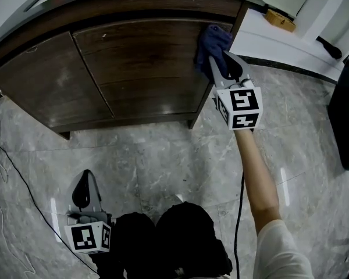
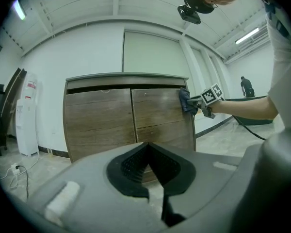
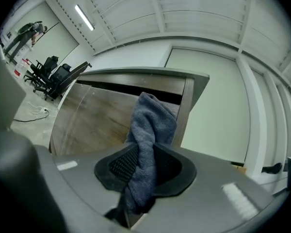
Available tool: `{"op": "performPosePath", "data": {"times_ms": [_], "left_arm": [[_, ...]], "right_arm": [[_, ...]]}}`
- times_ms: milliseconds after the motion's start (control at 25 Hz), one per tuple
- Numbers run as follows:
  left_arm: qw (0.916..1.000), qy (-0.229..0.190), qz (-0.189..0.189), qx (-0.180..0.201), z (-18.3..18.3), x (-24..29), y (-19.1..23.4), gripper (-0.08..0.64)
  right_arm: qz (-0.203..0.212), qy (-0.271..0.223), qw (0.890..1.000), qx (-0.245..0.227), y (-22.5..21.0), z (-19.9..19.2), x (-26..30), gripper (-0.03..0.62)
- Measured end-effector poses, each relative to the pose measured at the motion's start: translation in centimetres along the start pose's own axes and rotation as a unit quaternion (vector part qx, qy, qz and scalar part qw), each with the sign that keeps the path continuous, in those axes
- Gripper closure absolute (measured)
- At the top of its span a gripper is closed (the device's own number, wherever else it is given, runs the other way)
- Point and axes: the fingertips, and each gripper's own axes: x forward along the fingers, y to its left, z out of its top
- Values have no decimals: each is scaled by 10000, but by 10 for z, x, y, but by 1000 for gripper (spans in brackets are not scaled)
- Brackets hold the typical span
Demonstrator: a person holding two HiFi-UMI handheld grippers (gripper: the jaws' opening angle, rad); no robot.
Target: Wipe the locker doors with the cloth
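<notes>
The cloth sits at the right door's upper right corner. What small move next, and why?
Probably slide the right tongs leftward: the cloth they clamp touches the right door only at its top right corner; most of the panel lies left and below.

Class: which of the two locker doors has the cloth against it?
The right door: the blue-grey cloth, clamped in the right gripper, sits at its upper right corner. The left door has nothing on it.

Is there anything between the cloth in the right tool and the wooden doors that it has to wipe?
Nothing visible. The right tool grips the cloth, which lies against the right door near its upper right corner. The left door is bare too; the left tool hangs low, away from both.
</notes>
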Motion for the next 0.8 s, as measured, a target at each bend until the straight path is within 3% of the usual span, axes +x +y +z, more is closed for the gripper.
{"op": "performPosePath", "data": {"times_ms": [320, 800], "left_arm": [[9999, 43, 152, 33, -6, -4, 11, 558], [9997, 165, 186, 75, -14, -2, 17, 558]], "right_arm": [[109, 266, 9994, 216, 28, -58, 0, 502], [443, 1154, 9912, 480, 85, -164, -1, 502]]}}
